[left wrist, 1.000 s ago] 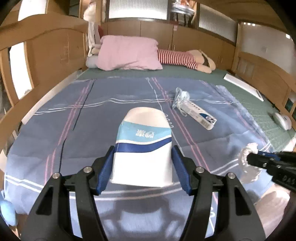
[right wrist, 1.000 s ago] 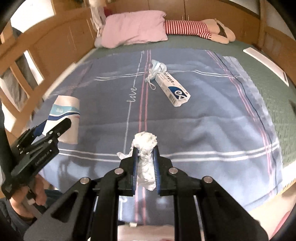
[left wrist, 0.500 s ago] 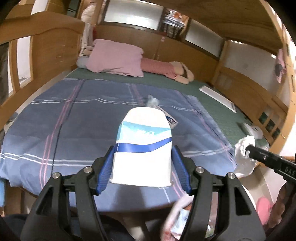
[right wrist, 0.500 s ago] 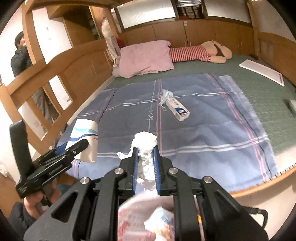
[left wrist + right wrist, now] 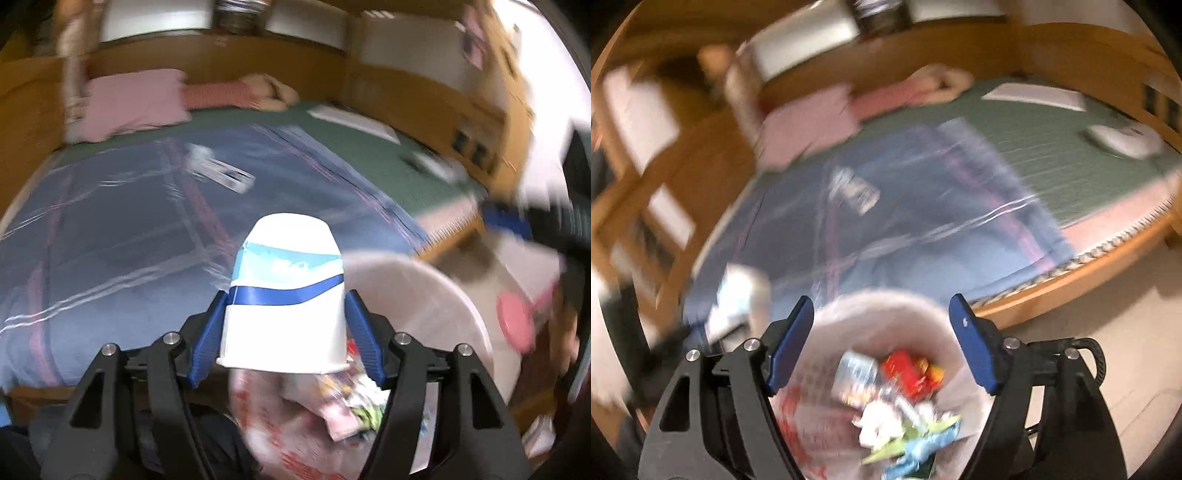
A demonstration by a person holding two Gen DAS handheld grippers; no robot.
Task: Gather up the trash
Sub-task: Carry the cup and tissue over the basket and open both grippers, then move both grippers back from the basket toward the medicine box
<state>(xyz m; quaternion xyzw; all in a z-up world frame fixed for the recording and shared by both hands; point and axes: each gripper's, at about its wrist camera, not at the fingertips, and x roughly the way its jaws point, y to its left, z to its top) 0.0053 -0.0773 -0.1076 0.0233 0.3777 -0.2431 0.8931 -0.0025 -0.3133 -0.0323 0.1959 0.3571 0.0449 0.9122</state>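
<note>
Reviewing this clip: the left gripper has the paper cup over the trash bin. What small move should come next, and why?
Probably spread the left gripper wider, letting the white paper cup with the blue band drop. Its jaws have just been opening, the cup sits between them above the white bag-lined bin, and the right gripper, also just opened, is empty.

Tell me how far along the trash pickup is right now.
Done: the right gripper has just opened with nothing between its jaws, above the bin already holding wrappers. In hand: the left gripper's jaws have just been opening around the paper cup, poised over the bin; whether the pads still press it is unclear. Left: the small box and crumpled plastic still on the blanket.
</note>
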